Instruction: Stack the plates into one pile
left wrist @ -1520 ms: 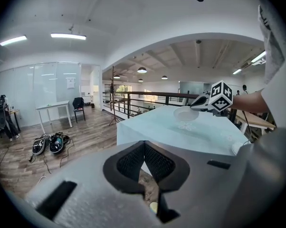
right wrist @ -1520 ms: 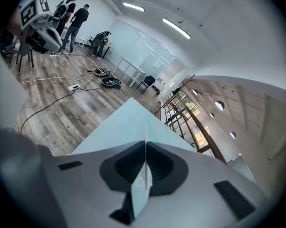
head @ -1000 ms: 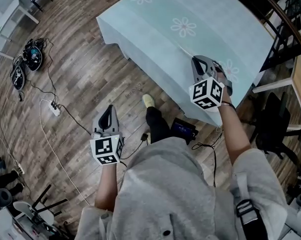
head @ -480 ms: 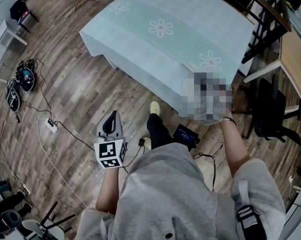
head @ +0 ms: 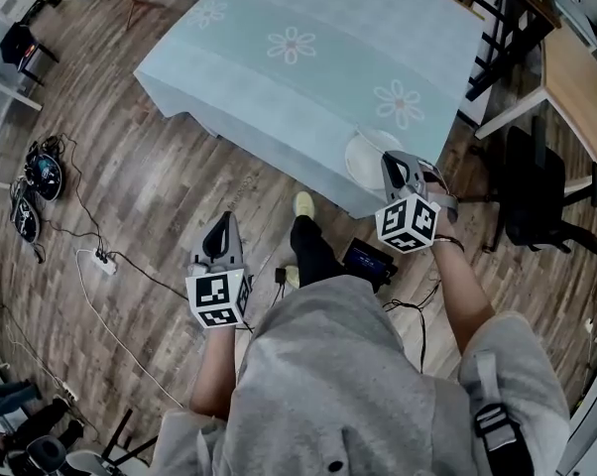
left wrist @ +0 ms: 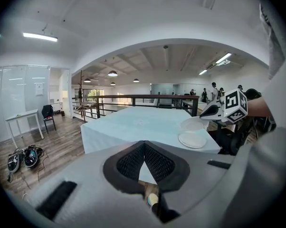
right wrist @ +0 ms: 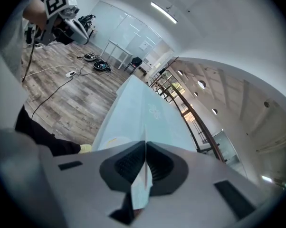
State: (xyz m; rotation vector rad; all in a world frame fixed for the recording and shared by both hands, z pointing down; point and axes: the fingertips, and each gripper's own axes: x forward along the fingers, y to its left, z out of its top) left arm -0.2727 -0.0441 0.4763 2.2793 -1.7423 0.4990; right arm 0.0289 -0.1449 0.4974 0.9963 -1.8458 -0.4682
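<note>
My right gripper (head: 390,163) is at the near corner of the table (head: 308,77), which wears a pale blue flowered cloth. It is shut on the rim of a white plate (head: 362,157). The left gripper view shows that held plate (left wrist: 193,123) hovering just above a second plate (left wrist: 192,139) lying on the table corner. In the right gripper view the held plate (right wrist: 143,186) shows edge-on as a thin line between the shut pads. My left gripper (head: 220,228) hangs over the wooden floor left of the table, shut and empty, with its pads (left wrist: 133,161) meeting.
A black office chair (head: 537,201) and a wooden desk (head: 576,77) stand to the right of the table. Cables and a power strip (head: 105,259) lie on the floor at left. A black device (head: 366,259) sits by the person's feet. A dark railing (left wrist: 147,99) runs behind the table.
The view has swung so the table sits further up and left. My right gripper has come lower to the table's near corner, where a white plate now shows at its tips. The left gripper has barely shifted.
</note>
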